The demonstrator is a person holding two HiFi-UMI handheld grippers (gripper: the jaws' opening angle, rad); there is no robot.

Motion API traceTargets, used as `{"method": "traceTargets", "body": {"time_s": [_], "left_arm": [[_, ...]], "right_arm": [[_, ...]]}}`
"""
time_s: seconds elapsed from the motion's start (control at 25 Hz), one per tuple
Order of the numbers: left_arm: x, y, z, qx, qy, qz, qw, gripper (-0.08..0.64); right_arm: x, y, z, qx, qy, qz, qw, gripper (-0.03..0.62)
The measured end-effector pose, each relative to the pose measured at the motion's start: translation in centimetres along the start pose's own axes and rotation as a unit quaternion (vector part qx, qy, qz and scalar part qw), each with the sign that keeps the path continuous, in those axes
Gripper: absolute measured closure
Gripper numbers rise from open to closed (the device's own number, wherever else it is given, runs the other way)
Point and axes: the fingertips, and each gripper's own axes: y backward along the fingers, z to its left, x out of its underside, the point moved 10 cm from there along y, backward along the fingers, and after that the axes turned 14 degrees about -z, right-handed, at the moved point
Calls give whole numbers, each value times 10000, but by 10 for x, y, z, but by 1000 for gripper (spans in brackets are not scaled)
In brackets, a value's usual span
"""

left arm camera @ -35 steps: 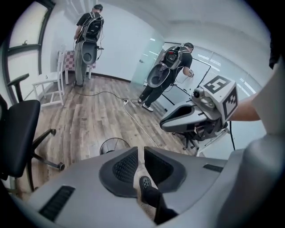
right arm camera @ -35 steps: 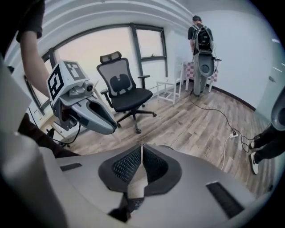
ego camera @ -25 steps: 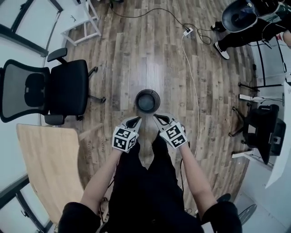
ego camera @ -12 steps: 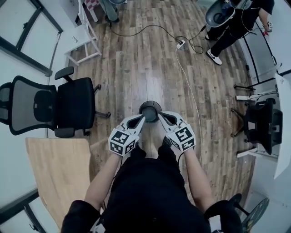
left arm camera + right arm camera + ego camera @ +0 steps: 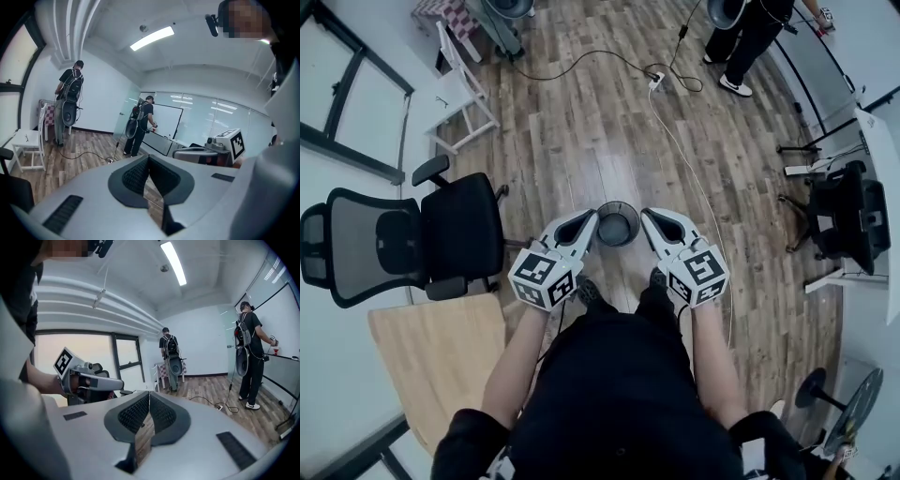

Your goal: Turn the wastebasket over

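Observation:
The wastebasket (image 5: 617, 223), dark and round, stands on the wood floor below me with its open mouth facing up. In the head view it shows between my two grippers, both held high above it and apart from it. My left gripper (image 5: 590, 218) is shut with nothing between its pads. My right gripper (image 5: 648, 217) is also shut and empty. In the left gripper view the jaws (image 5: 149, 158) meet and point across the room, with the right gripper (image 5: 226, 144) beside them. In the right gripper view the shut jaws (image 5: 149, 395) face the window, the left gripper (image 5: 82, 377) alongside.
A black office chair (image 5: 441, 239) and a wooden table (image 5: 436, 352) are at my left. A white chair (image 5: 461, 92) stands further off. A cable with a power strip (image 5: 656, 81) crosses the floor. People with backpacks (image 5: 748, 28) stand by the far wall. Another dark chair (image 5: 848, 225) is at right.
Both grippers have risen towards my head and look larger, tilting up to point across the room. The wastebasket stays on the floor, and the head view has shifted forward.

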Motion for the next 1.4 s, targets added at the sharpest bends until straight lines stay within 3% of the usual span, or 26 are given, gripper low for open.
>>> {"method": "traceTargets", "body": {"time_s": [0.28, 0.76, 1.4], "left_arm": [[-7, 2, -7, 86, 74, -117, 9999, 543], [-14, 4, -10, 48, 17, -179, 9998, 543], [-21, 22, 6, -98, -98, -191, 9997, 543]], "right_arm": [[-13, 15, 9, 211, -86, -388, 9990, 560], [-24, 12, 18, -35, -348, -557, 9978, 560], [-27, 1, 21, -155, -88, -416, 9990, 560]]}}
